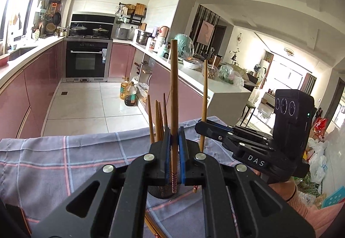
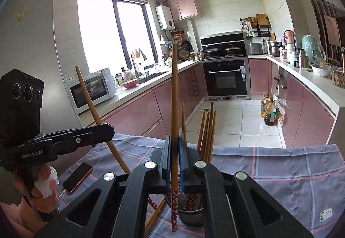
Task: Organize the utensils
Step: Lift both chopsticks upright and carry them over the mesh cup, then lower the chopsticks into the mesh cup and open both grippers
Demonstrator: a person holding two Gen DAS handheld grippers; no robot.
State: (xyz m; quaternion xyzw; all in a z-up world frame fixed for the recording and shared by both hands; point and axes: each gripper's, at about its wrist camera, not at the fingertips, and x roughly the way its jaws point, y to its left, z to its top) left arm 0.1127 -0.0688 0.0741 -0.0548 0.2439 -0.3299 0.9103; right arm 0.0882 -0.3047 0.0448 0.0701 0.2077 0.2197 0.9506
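My left gripper [image 1: 174, 141] is shut on a wooden chopstick [image 1: 173, 91] held upright over the mesh holder [image 1: 160, 191]. Several chopsticks [image 1: 158, 119] stand in the holder. My right gripper [image 2: 174, 151] is shut on another upright chopstick [image 2: 174, 108], beside the mesh holder [image 2: 189, 214], which holds several chopsticks [image 2: 207, 134]. The right gripper also shows in the left wrist view [image 1: 201, 127], gripping its chopstick [image 1: 204, 91]. The left gripper shows in the right wrist view [image 2: 106, 130], with its chopstick [image 2: 90, 100] tilted. Loose chopsticks [image 2: 155, 214] lie on the cloth.
A checked grey cloth [image 2: 280, 173] covers the table. A phone [image 2: 77, 176] lies on it at the left, with a cable. Kitchen counters, an oven [image 2: 226, 78] and oil bottles [image 2: 268, 111] stand beyond the table's far edge.
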